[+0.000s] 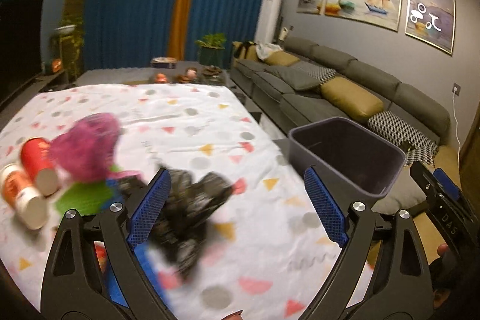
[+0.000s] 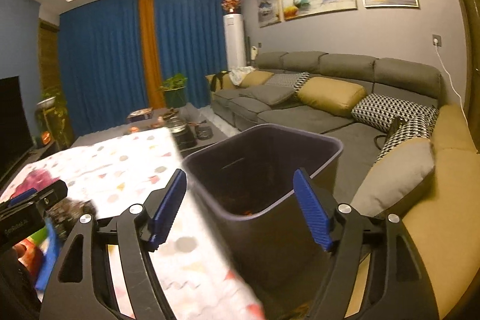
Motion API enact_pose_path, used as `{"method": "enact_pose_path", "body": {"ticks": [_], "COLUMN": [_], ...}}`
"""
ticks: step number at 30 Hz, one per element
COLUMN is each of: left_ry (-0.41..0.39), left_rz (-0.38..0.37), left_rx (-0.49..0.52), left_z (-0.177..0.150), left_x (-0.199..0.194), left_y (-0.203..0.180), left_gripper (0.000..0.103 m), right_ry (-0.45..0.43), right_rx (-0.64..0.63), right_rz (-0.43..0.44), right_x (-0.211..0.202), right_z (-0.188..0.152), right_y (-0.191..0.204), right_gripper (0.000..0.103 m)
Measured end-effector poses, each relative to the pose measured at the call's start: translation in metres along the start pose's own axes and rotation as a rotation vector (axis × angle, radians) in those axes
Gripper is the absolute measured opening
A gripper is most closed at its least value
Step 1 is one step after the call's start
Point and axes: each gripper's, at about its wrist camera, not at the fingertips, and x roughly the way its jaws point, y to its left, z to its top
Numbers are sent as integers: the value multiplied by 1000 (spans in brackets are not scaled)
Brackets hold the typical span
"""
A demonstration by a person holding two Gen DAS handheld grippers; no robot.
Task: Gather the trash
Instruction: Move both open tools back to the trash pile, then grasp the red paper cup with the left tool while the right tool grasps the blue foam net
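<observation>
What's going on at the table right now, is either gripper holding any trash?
Neither seems to hold anything. The left gripper is open above the patterned white tablecloth, with a crumpled black plastic bag lying in front of it, apparently not pinched. Further left lie a purple fluffy item, a red paper cup and an orange-and-white cup, both on their sides. The right gripper is open and empty, facing the dark rectangular plastic bin beside the table.
</observation>
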Motion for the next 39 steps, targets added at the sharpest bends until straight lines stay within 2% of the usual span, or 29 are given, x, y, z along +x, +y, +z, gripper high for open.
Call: {"method": "enact_pose_path", "body": {"ticks": [11,15,18,21,29,39], "left_ry": [6,24,27,41,77,187], "left_rz": [174,220,244,232,190,161], "left_rx": [2,-30,-59,-83,-72,-96], "left_z": [-49,-66,-70,-75,-76,-77], "left_x": [-71,-93,-102,-105,-88,-52], "left_y": [89,129,145,156,142,144], "left_gripper": [89,89,89,89,89,87], "right_ry": [40,67,85,95,113,141], "right_rx": [-62,-68,-69,-92,-125,-135], "right_rz": [142,192,224,247,266,285], "right_x": [-39,-46,-49,-52,-54,-41], "right_z": [-34,-46,-54,-61,-67,-70], "right_y": [68,93,109,123,137,145], "right_gripper": [73,73,73,73,73,73]}}
